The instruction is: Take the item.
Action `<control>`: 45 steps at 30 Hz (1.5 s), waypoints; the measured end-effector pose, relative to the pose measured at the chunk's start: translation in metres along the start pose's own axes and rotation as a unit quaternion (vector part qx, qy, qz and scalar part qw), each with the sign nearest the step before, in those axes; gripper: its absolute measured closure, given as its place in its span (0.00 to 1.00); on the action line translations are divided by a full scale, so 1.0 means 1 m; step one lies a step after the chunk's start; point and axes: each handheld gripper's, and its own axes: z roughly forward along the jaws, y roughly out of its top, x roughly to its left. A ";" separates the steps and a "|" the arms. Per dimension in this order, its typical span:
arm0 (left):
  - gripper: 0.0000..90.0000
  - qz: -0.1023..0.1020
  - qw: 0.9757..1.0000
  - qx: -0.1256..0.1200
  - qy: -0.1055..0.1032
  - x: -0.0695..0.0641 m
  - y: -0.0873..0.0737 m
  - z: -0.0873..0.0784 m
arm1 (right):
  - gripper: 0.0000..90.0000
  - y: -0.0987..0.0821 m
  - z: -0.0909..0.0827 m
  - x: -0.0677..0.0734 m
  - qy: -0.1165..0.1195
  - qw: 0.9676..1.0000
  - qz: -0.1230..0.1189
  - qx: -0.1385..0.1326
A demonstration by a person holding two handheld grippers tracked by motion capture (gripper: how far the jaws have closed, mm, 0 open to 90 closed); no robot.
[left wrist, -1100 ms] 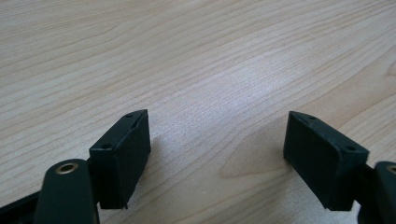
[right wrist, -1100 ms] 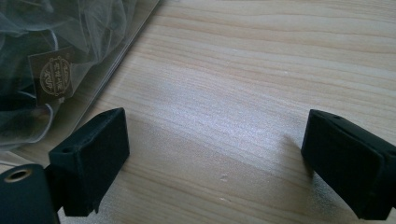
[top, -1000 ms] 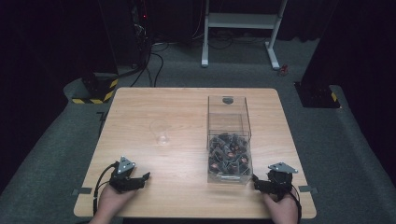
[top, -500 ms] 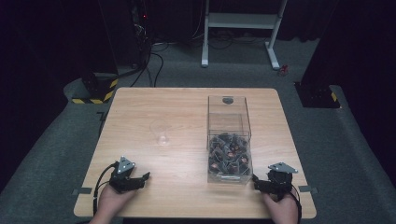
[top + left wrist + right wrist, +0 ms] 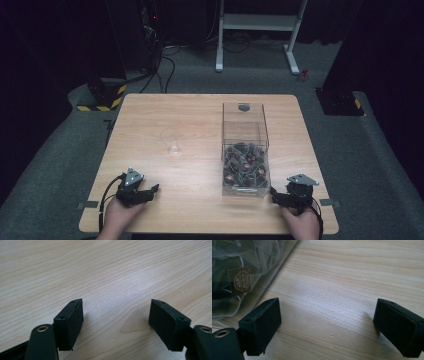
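Clear rectangular plastic box point(image 5: 245, 150) of small dark wrapped items is standing on the pale wooden bench point(image 5: 165, 115), just beside the right tongs point(image 5: 278, 196), open and empty. Left tongs point(image 5: 150, 192), empty, have just been closing slightly, suggesting work is only starting.

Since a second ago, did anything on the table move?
Hardly anything. The left tool has just been closing its jaws a little, with nothing between them. Both hands rest in the same spots near the table's front edge, the right tool is open and empty, and the clear box of small wrapped things sits where it was.
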 end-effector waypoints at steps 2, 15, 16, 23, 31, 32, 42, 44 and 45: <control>0.33 0.003 1.000 -0.004 0.001 -0.001 0.000 -0.001 | 0.09 0.000 0.000 0.000 0.000 1.000 0.000 0.000; 0.38 0.010 0.999 -0.029 -0.014 -0.008 0.006 -0.011 | 0.09 0.000 0.000 0.000 0.000 1.000 0.000 0.000; 0.38 0.010 0.999 -0.030 -0.018 -0.008 0.006 -0.011 | 0.09 0.000 0.000 0.000 0.000 1.000 0.000 0.000; 0.38 0.012 0.999 -0.039 -0.027 -0.014 0.010 -0.014 | 0.09 0.000 0.000 0.000 0.001 1.000 -0.001 0.000; 0.39 0.012 0.998 -0.048 -0.048 -0.022 0.015 -0.018 | 0.09 0.000 0.000 0.000 0.001 1.000 -0.001 0.000; 0.39 0.012 0.997 -0.050 -0.052 -0.022 0.015 -0.018 | 0.09 0.000 0.000 0.000 0.001 1.000 -0.001 0.000; 0.40 0.007 0.995 -0.064 -0.074 -0.029 0.021 -0.023 | 0.09 0.000 0.000 0.000 0.001 1.000 -0.001 0.000; 0.41 0.009 0.995 -0.065 -0.075 -0.030 0.022 -0.024 | 0.09 0.000 0.000 0.000 0.001 1.000 -0.001 0.000; 0.41 -0.024 0.993 -0.083 -0.079 -0.036 0.022 -0.022 | 0.09 0.000 0.000 0.000 0.001 1.000 -0.001 0.000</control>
